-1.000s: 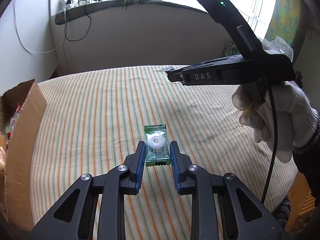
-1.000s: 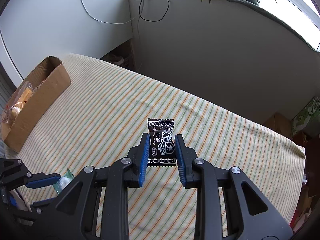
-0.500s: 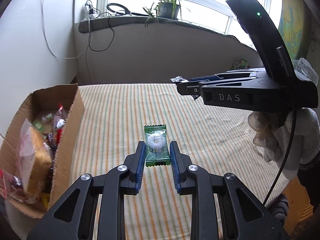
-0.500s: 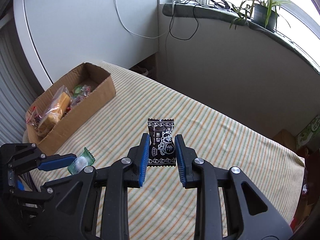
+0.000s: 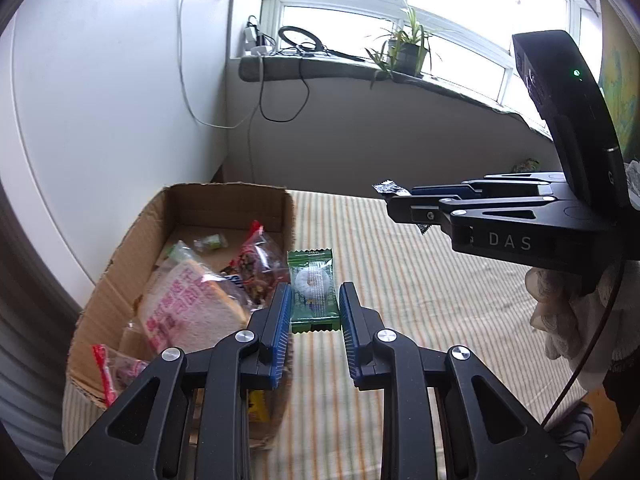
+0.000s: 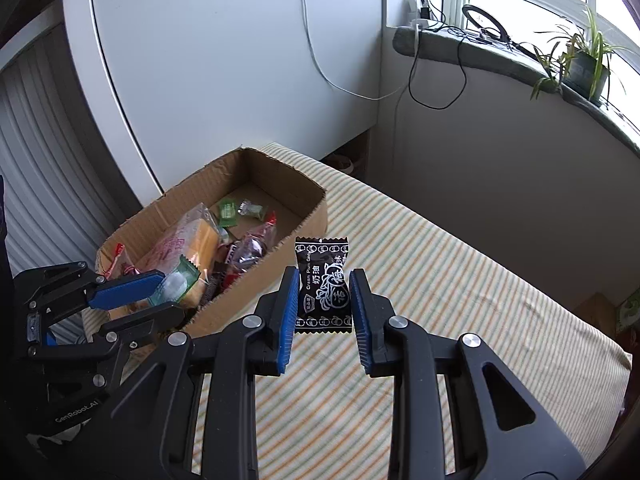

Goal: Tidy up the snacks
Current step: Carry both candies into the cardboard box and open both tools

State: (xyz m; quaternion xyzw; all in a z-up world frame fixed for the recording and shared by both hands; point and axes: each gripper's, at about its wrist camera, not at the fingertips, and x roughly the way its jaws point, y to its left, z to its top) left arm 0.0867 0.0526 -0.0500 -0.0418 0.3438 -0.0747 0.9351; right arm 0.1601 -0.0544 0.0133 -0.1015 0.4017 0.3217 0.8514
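Note:
My left gripper (image 5: 314, 304) is shut on a green candy packet (image 5: 312, 290) and holds it in the air over the right wall of an open cardboard box (image 5: 120, 252). My right gripper (image 6: 323, 292) is shut on a black candy packet (image 6: 322, 286) above the striped cloth, just right of the box (image 6: 304, 224). The box holds several snack packets, among them a wrapped bread slice (image 5: 188, 308). The left gripper also shows in the right wrist view (image 6: 132, 296), and the right gripper in the left wrist view (image 5: 404, 200).
The box sits at the left end of a table under a striped cloth (image 6: 460, 300). A white wall and cabinet stand behind the box. A windowsill with cables and a potted plant (image 5: 404, 50) runs along the back.
Both grippers have carried their packets left toward the box. The box has come from the frame edge to just beside and under the held packets.

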